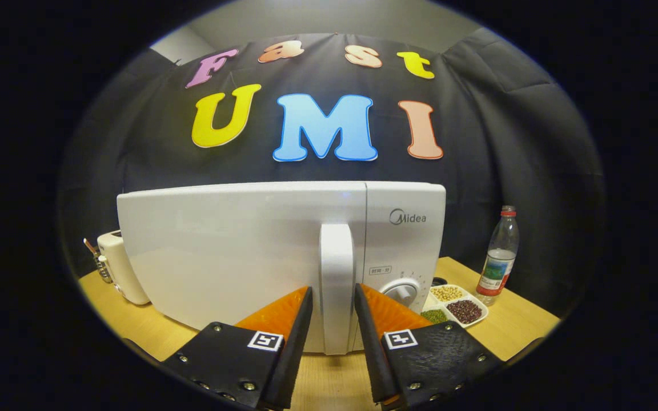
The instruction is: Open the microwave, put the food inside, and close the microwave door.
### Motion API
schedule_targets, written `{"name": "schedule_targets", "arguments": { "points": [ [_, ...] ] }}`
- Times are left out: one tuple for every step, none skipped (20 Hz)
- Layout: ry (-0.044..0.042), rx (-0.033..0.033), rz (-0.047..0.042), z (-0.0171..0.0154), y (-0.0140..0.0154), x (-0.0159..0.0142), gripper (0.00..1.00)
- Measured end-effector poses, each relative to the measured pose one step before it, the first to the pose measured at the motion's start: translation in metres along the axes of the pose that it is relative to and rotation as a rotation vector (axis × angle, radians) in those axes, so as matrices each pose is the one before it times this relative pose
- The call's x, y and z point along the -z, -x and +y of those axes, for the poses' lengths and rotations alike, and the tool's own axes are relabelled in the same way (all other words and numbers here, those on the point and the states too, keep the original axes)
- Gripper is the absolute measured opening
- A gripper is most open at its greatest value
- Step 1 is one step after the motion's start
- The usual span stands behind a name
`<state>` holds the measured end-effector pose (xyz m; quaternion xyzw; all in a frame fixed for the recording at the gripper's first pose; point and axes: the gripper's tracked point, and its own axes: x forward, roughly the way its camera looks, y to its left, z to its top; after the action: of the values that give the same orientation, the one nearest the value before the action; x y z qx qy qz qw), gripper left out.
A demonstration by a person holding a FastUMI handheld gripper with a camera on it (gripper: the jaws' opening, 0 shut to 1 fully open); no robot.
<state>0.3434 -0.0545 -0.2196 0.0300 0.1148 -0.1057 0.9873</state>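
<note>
Tongs (pixel 333 297) straddle microwave handle (pixel 337 268); toaster (pixel 117 265) left, bottle (pixel 498 257) right.

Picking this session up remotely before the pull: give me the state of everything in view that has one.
Microwave door: closed, flush with the front.
Door handle: upright, between the fingers, a slight gap on each side.
Gripper: open, straddling the handle, not pressing.
Water bottle: upright, capped, right of the microwave.
Divided dish: compartments filled with beans, on the table.
Toaster: upright, left of the microwave.
</note>
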Motion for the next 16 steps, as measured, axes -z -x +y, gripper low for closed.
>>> {"name": "schedule_targets", "arguments": {
  "points": [
    [-0.03366,0.01268,0.00806,-0.00569,0.00841,-0.00406,0.39],
    [-0.02386,-0.00043,0.00915,0.00347,0.00544,0.00128,0.28],
    [-0.00783,0.0014,0.00246,0.00452,-0.00262,-0.00127,0.26],
    [0.0038,-0.00058,-0.0101,0.00045,-0.00121,-0.00245,0.21],
    [0.00006,0.00774,-0.00969,-0.001,0.00077,0.00064,0.21],
    [-0.0002,0.00775,-0.00228,-0.00018,-0.0021,0.00091,0.13],
    [-0.00951,0.01408,-0.00955,-0.00082,0.00326,0.00043,0.13],
    [-0.00293,0.00404,0.00345,0.00008,-0.00334,-0.00185,0.07],
    [-0.00893,0.00083,0.00026,0.00024,0.00243,0.00256,0.07],
    [-0.00353,-0.00454,0.00178,0.00041,-0.00047,0.00007,0.07],
    [-0.00154,-0.00283,0.00245,0.00078,0.0004,-0.00026,0.07],
    [-0.00189,0.00103,-0.00374,0.00004,-0.00022,-0.00089,0.07],
    [-0.00538,0.00162,-0.00268,-0.00023,-0.00025,0.00006,0.07],
    [-0.00405,0.00084,0.00255,0.0003,-0.00073,-0.00058,0.07],
    [-0.01025,-0.00052,0.00002,-0.00034,0.00014,0.00103,0.07],
    [-0.00216,-0.0025,0.00398,0.00027,0.00065,0.00029,0.07]
  ]
}}
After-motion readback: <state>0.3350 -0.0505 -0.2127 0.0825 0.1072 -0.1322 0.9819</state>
